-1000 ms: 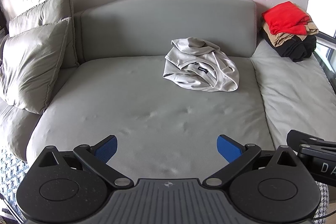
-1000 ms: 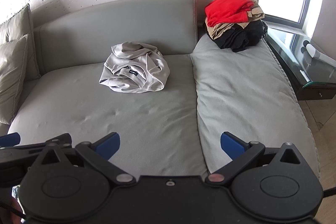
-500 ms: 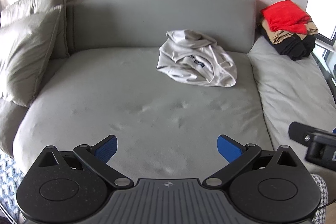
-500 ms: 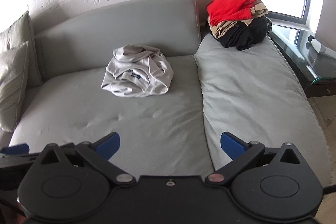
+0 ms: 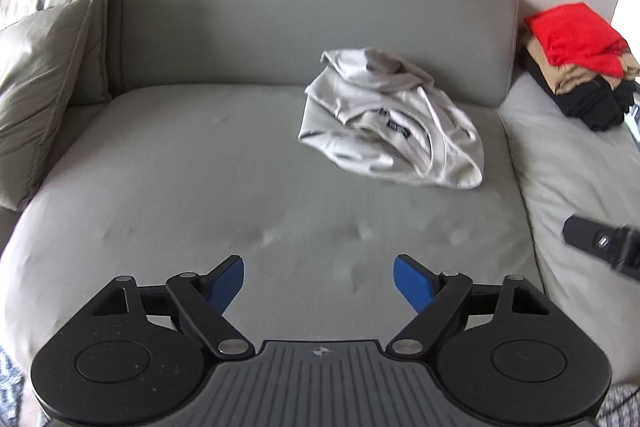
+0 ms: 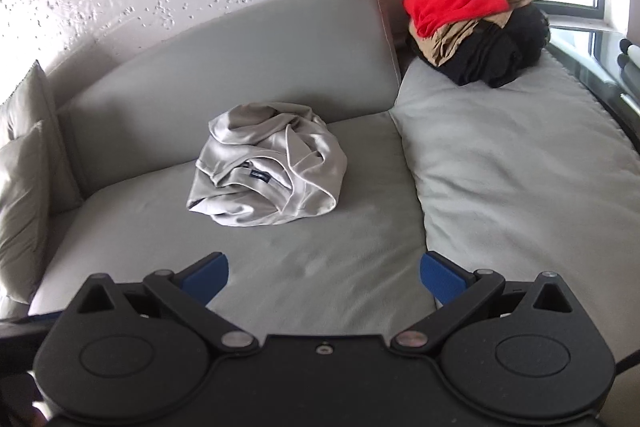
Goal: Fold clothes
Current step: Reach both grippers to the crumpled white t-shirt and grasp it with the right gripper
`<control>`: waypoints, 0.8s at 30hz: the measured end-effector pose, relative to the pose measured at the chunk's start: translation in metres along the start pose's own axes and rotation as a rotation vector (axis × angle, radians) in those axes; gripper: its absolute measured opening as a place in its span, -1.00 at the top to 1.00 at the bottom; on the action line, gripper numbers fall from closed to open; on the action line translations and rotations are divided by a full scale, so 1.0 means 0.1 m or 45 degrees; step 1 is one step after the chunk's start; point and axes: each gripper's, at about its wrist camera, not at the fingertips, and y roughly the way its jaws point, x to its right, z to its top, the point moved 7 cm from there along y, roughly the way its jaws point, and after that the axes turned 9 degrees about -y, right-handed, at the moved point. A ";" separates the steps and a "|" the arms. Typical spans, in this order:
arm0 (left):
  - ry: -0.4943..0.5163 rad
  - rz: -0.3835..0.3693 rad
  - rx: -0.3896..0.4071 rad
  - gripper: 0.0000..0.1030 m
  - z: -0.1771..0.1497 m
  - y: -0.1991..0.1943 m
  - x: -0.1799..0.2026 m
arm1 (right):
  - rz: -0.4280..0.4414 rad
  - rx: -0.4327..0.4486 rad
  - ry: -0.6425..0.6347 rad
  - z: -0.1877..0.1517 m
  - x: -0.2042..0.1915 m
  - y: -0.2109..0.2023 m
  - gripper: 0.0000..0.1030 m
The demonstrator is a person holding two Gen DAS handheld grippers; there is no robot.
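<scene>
Left wrist view: we see our left hand-held gripper (image 5: 319,277) closing, nothing between its jaws, the crumpled grey shirt (image 5: 390,121) at one o'clock on the sofa (image 5: 180,167). Our right hand-held gripper (image 6: 324,273) gapes, released; the clothes pile (image 6: 476,17) sits at one o'clock.

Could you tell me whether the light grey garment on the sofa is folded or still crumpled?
Crumpled. The light grey garment lies bunched in a heap on the sofa seat, with loose overlapping folds and its dark label exposed.

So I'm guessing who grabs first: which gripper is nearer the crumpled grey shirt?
Hard to call. The left gripper, closing and empty, and the open right gripper both hang short of the grey shirt.
</scene>
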 end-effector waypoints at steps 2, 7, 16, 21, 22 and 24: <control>-0.010 -0.017 -0.002 -0.80 0.06 0.12 0.03 | 0.004 0.023 -0.005 0.02 0.00 0.14 -1.00; -0.008 -0.085 -0.070 -0.73 0.16 0.41 0.16 | -0.020 0.084 -0.013 0.13 0.01 0.49 -0.87; -0.079 -0.037 -0.097 -0.31 0.31 0.81 0.12 | 0.027 -0.022 0.001 0.15 0.14 1.36 0.11; -0.069 -0.019 -0.081 -0.31 0.35 0.94 0.09 | 0.054 -0.028 0.040 0.14 0.18 1.74 0.17; -0.062 -0.019 -0.080 -0.32 0.35 0.95 0.08 | 0.052 -0.023 0.054 0.14 0.19 1.80 0.18; -0.039 -0.018 -0.087 -0.35 0.35 0.97 0.09 | 0.043 -0.013 0.090 0.15 0.22 1.91 0.17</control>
